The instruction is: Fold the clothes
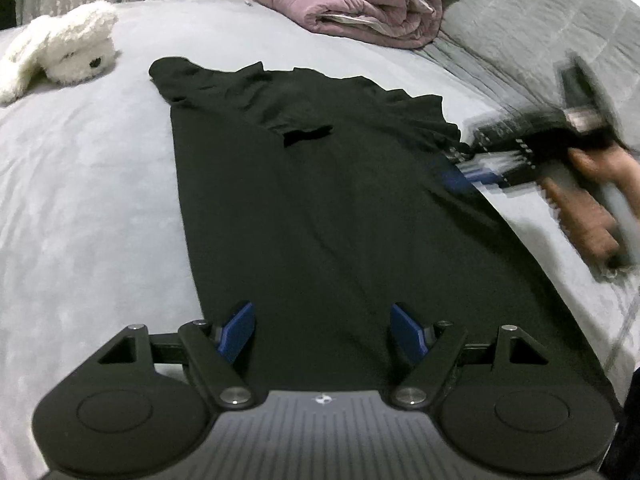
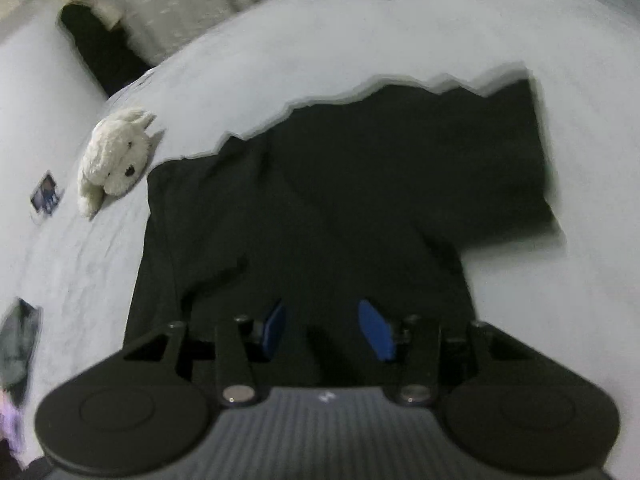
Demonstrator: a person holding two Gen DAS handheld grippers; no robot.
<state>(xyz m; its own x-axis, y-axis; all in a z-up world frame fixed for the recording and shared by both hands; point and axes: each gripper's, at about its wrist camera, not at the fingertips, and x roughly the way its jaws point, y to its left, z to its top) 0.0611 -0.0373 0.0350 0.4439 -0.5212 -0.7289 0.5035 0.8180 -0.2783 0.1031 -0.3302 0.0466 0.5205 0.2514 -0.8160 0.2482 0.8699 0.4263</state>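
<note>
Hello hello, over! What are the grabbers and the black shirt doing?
Left gripper open, empty. Right gripper jaws parted, empty. Black shirt flat on bed. Plush dog clear of it.

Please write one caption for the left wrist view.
Open left gripper above black T-shirt on grey bed; blurred right gripper at its edge.

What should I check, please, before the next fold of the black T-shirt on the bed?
1. Black T-shirt lies flat on the bed: ok, apart from wrinkles near the collar.
2. One sleeve already folded in over the body: ok.
3. Left hand-held gripper open over the hem, nothing between the pads: ok.
4. Right hand-held gripper open over the shirt, nothing pinched: ok in its own view; blurred in the left wrist view.
5. The other sleeve spread out, not yet folded: not ok.
6. White plush toy and purple quilt clear of the shirt: ok.
</note>
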